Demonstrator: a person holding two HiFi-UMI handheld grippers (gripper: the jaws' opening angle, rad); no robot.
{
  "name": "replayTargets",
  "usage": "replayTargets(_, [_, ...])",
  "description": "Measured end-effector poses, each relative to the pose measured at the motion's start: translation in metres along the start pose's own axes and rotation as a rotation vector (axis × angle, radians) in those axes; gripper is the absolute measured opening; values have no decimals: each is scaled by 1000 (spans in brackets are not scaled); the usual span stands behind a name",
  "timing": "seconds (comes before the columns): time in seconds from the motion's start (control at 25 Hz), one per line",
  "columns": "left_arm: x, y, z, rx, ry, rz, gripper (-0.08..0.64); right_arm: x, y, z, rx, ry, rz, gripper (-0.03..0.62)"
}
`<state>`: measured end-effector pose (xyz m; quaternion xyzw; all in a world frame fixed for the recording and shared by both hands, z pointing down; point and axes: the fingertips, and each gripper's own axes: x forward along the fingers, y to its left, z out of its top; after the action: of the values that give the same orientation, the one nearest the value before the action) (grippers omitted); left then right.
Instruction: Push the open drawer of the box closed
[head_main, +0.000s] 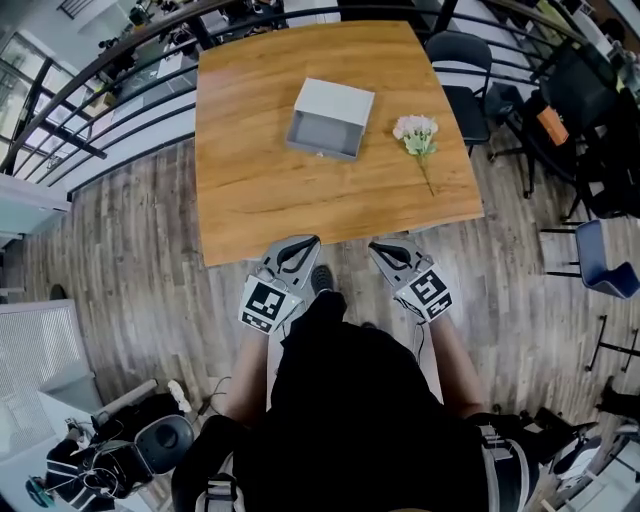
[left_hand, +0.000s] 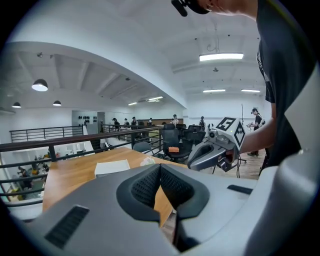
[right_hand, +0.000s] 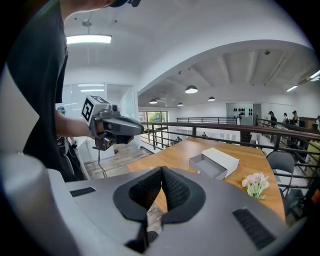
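Wooden table (head_main: 260, 190) beside a dark railing (right_hand: 210, 124), and on it sits the white box (head_main: 345, 100), its drawer (head_main: 322, 135) standing open toward the person. Pink flowers (head_main: 418, 130) lie just to the right of it (stem pointing at the near edge). Left gripper (head_main: 300, 245) and right gripper (head_main: 392, 246) hover side by side at the table's near edge, well apart from the box, both clenched with nothing between the jaws.
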<state>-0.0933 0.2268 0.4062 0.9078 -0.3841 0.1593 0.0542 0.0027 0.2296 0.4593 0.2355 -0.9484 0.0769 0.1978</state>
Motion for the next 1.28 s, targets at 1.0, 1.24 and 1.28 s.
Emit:
replayTargets(1.0, [9, 141, -17, 53, 41, -58, 23, 111, -38, 49, 8, 19, -140, 15])
replayTargets(1.24, [3, 153, -31, 8, 37, -26, 21, 123, -37, 46, -5, 46, -120, 15])
replayTargets(1.28, [2, 154, -32, 5, 37, -21, 21, 124, -38, 48, -11, 42, -118, 15])
